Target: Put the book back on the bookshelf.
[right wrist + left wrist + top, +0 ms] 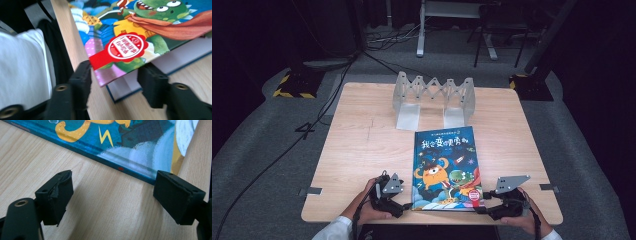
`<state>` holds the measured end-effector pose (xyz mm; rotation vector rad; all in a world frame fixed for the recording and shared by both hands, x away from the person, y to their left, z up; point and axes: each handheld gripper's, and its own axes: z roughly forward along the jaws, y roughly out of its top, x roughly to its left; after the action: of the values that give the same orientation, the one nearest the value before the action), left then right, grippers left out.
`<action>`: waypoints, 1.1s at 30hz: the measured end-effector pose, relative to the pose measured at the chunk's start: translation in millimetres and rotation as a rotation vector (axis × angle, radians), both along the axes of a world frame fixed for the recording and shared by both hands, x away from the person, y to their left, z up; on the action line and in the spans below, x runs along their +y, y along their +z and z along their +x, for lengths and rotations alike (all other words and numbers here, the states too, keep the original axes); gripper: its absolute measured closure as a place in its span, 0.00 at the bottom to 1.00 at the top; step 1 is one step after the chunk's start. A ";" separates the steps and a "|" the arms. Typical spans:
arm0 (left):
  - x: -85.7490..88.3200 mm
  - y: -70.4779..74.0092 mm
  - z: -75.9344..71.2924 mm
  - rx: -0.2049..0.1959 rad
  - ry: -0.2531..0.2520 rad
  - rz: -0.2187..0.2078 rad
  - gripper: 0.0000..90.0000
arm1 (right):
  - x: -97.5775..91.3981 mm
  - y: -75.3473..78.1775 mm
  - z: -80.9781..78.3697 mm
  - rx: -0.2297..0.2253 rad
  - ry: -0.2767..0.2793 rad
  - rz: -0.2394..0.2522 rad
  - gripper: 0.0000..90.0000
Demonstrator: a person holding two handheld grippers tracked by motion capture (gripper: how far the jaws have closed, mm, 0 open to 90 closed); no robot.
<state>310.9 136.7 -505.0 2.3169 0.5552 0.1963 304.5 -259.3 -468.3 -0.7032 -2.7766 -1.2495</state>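
Near edge, high view: left gripper [404, 205] at 7 o'clock of the table [357, 150], held in a hand [369, 210] with a white sleeve, jaws pointing toward 3 o'clock at the picture book [446, 167]. In the left gripper view, jaws spread wide over bare wood, nothing between them; book's spine edge just past the pads [56, 195], not touching.

Right gripper [479, 204] at 5 o'clock, held in the other hand [524, 217], jaws pointing toward 9 o'clock at the book's near right corner. In the right gripper view, jaws about half apart, straddling the front cover's corner; cover lifted off the white pages below, red seal sticker [125, 46] just beyond the pads [152, 85]. Pads set off from the cover, no squeeze seen; contact on the left pad hard to call.

Book flat, cover up, at 6 o'clock of table centre, near edge close to the table's front edge. Orange monster and green dinosaur on blue cover.

Far, 12 o'clock: grey expanding book rack [434, 97], upright, well apart from the book.
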 end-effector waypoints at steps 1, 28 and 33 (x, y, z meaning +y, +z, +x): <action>0.2 0.0 0.2 0.000 0.001 0.000 0.19 | -0.1 0.6 1.8 0.005 0.003 0.014 0.44; 0.4 0.0 0.3 0.000 0.003 -0.001 0.19 | -9.1 11.7 40.6 0.057 -0.035 0.180 0.32; 0.4 0.0 0.4 0.001 0.003 -0.001 0.19 | -0.7 14.2 52.1 0.034 -0.040 0.163 0.32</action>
<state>311.3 137.1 -505.0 2.3156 0.5585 0.1965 356.7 -260.0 -454.1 -0.7636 -2.6091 -1.4365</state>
